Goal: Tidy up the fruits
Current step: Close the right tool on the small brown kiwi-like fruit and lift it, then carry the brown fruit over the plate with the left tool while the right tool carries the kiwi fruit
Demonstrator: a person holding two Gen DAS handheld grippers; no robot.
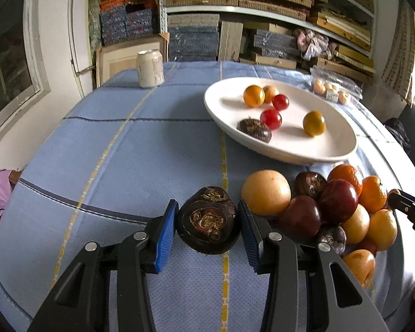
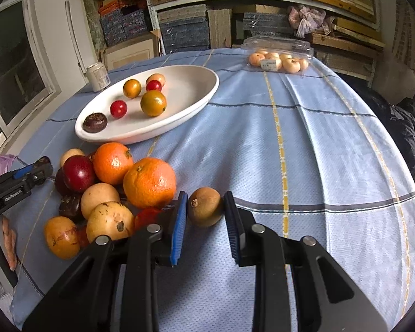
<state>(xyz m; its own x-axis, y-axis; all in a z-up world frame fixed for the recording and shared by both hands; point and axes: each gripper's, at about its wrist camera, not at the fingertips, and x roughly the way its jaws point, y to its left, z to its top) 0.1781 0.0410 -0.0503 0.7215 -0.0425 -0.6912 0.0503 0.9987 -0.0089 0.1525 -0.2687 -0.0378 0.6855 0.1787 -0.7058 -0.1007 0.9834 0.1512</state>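
A white oval bowl on the blue checked cloth holds several small fruits: orange, red and one dark brown. A pile of loose fruit lies in front of it. My left gripper has its jaws on both sides of a dark brown water chestnut resting on the cloth, pads at its sides. My right gripper has its jaws around a small brown fruit on the cloth, right of the pile. Each gripper's tip shows at the edge of the other's view.
A white drink can stands at the table's far left. A clear plastic box of pale fruits sits at the far right. Shelves of stacked boxes fill the back wall. The cloth slopes off at the table's edges.
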